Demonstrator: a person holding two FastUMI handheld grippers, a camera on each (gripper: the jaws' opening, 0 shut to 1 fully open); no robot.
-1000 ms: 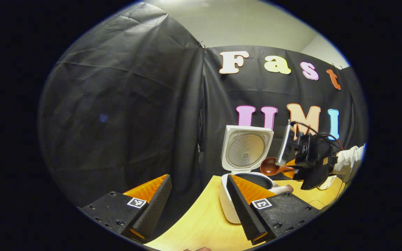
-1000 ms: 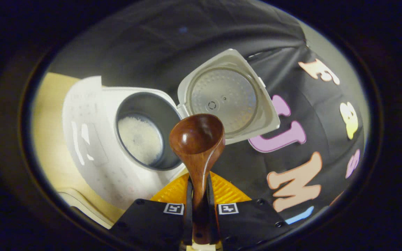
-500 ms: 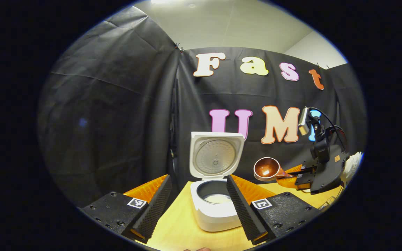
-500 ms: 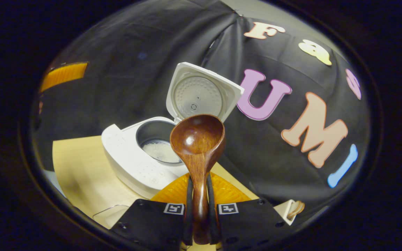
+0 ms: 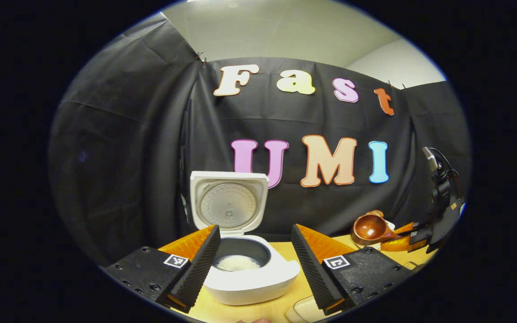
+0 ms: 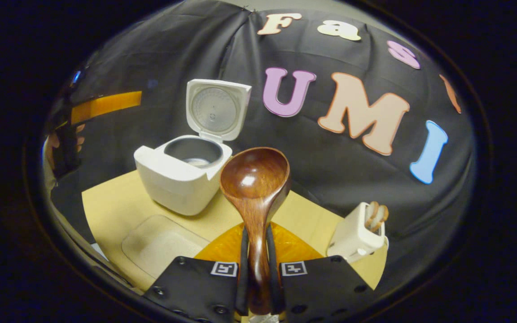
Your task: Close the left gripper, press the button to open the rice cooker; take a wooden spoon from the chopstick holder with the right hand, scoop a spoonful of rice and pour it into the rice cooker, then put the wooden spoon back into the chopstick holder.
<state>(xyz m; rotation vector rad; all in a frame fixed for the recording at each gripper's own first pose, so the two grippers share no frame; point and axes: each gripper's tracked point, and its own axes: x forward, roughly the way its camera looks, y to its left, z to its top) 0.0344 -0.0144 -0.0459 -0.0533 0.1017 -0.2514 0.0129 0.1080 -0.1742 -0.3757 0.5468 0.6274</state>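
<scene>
The white rice cooker (image 5: 251, 281) stands open with its lid (image 5: 228, 206) upright and white rice (image 5: 239, 263) in the pot. My left gripper (image 5: 255, 231) is open in front of it and holds nothing. My right gripper (image 6: 256, 233) is shut on the handle of the wooden spoon (image 6: 255, 179), whose bowl looks empty. The spoon is right of the cooker (image 6: 177, 179), above the table. The white chopstick holder (image 6: 355, 235), with wooden utensils in it, stands low at the right. In the left gripper view the right gripper (image 5: 413, 234) and spoon (image 5: 370, 228) are at the far right.
A shallow clear container (image 6: 159, 242) of rice lies on the wooden table (image 6: 106, 206) in front of the cooker. A hand (image 6: 56, 143) holding the left gripper (image 6: 103, 104) is at the left edge. Black cloth walls close the back and sides.
The right gripper has carried the spoon away from over the cooker pot, to the right and lower, nearer the chopstick holder. The left gripper has turned right and stays open.
</scene>
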